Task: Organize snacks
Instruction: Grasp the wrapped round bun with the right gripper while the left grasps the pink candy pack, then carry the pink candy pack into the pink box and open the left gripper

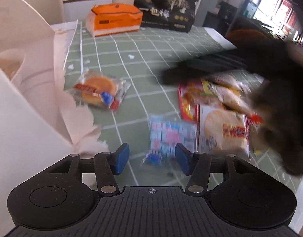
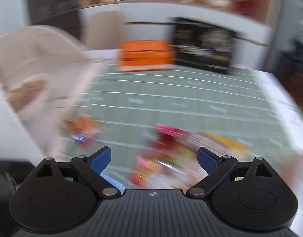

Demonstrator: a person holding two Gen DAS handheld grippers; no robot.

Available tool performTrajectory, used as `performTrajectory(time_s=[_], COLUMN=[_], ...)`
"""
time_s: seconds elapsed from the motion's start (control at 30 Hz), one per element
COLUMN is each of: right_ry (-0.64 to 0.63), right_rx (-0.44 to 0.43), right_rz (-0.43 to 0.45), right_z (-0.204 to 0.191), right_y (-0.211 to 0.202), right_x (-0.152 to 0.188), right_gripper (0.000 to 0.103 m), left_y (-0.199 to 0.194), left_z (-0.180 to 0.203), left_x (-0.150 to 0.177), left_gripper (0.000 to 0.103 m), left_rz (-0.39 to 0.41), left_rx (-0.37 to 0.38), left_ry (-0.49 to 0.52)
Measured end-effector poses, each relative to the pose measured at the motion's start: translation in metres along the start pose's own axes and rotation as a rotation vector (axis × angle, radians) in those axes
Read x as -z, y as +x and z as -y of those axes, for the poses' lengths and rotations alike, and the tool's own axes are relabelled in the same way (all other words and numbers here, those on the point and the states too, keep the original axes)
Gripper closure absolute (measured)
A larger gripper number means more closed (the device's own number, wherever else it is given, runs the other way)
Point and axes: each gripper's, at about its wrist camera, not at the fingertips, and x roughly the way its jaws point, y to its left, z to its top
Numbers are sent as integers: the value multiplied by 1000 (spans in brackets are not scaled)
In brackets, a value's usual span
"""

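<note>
Several snack packets lie on a green checked tablecloth (image 1: 143,55). In the left wrist view, a clear pack with round orange cakes (image 1: 98,89) sits apart at the left. A blue-and-pink packet (image 1: 169,136) lies just beyond my left gripper (image 1: 152,159), which is open and holds nothing. To the right is a pile with a rice cracker packet (image 1: 224,132) and a red-yellow packet (image 1: 189,100). The right wrist view is heavily blurred. In it my right gripper (image 2: 154,159) stands wide open over the pile (image 2: 167,154), with nothing between its pads.
A pale pink bag (image 1: 26,55) and a white box edge (image 1: 19,122) stand at the left. An orange tissue pack (image 1: 115,17) and a black package (image 1: 167,9) sit at the table's far side. A dark blurred shape (image 1: 274,73) reaches in from the right above the pile.
</note>
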Motion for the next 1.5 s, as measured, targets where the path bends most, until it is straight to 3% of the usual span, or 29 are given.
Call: performTrajectory(time_s=[0.13,0.3,0.37,0.43,0.57,0.77,0.9,1.03,1.1,1.2,1.23,1.33,1.5], right_ry=[-16,-139,-189,-189,-127,49,129,229,274,368,409,483,607], right_rx=[-142,-93,-143,-180,-100,66,158,209,247,281,287,322,367], right_rz=[-77,-82,-103,-135,-148,-107,-77,-80,-68,-52,-50,-57,-94], right_z=[-36,-75,-83,-83,-63,17,62,88,95,105,109,115,131], right_y=[64,108,112,109,96,35,-24,-78,-103,-138,-151,-173,-192], right_x=[-26,-34,-35,-36,-36,-26,10,64,93,135,152,190,241], right_gripper=[9,11,36,48,53,54,54,54,54,54,54,54,53], left_y=[1,5,5,4,10,27,35,44,46,46,43,30,-5], left_z=[-2,-8,-10,-11,2,21,29,36,38,46,48,51,62], left_x=[9,11,10,7,1,-12,-18,-12,-11,-9,-9,-7,1], left_gripper=[47,49,49,48,48,43,34,17,15,25,37,38,38], left_rz=[-6,-12,-4,10,20,-5,-15,-24,-31,-23,-24,-29,48], left_rx=[8,-26,-22,-10,21,40,42,-23,-37,-32,-31,-6,-59], left_ry=[1,-9,-12,-2,95,220,233,289,280,302,300,269,321])
